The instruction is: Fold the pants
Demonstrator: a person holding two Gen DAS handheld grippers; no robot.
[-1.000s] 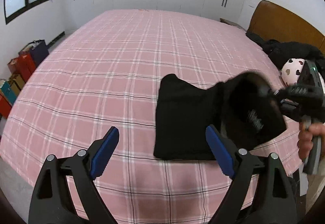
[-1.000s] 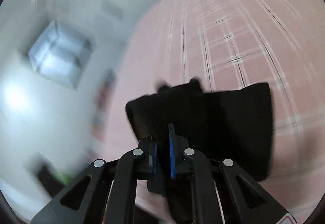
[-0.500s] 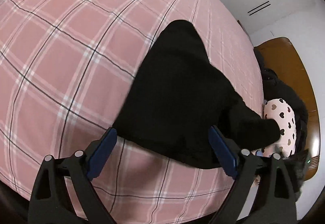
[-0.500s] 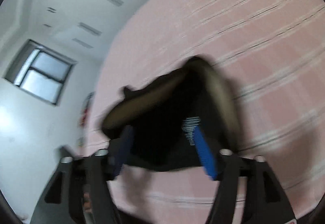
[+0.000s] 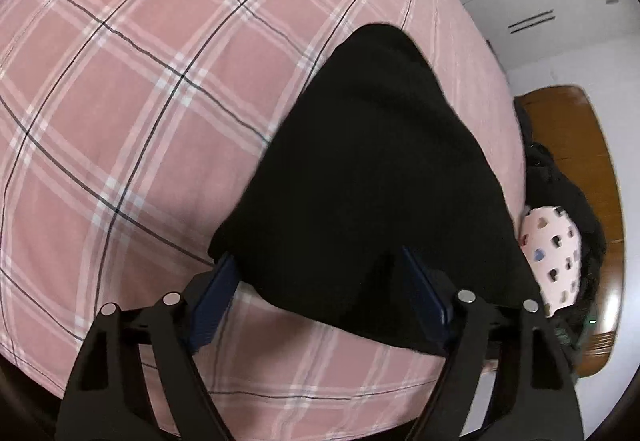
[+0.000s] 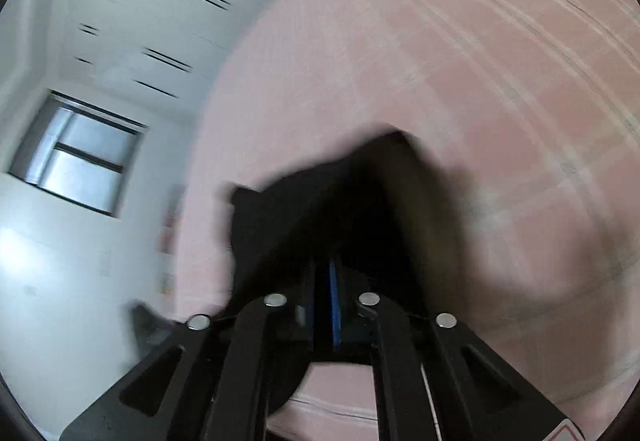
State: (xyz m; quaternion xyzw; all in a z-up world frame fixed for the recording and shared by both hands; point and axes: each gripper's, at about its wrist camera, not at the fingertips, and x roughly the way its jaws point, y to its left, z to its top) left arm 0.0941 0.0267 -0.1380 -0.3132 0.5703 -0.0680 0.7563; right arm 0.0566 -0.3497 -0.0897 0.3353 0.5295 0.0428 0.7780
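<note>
- Since half a second ago, the left gripper [image 5: 324, 281] has dropped closer to the black pants [image 5: 376, 177], so its blue pads now sit at the garment's near edge, where before they stood short of it.
- Over the same half second the right gripper [image 6: 322, 305] has gone from spread wide to pressed nearly together.
- Left tongs: spread wide, one blue pad [image 5: 212, 301] just outside the pants' near left corner, the other pad lying over the dark cloth; nothing is clamped between them.
- Right tongs: narrow, blue pads almost meeting, with black cloth [image 6: 328, 217] rising straight from between them; they look to be pinching the pants, though the blur makes the contact hard to confirm.
- Pants: a folded dark bundle lying on the pink plaid bed [image 5: 120, 101], near the bed's front edge and toward its right side.
- In the right wrist view the cloth forms a raised fold that peaks ahead of the pads, much smeared by motion.
- Beyond the bed's right edge, a pink item with heart shapes [image 5: 554, 261] rests against a dark heap of clothing [image 5: 560, 185], next to a wooden headboard [image 5: 576, 137].
- White cupboard doors [image 6: 168, 1] and a window [image 6: 76, 157] fill the far wall in the right wrist view.
</note>
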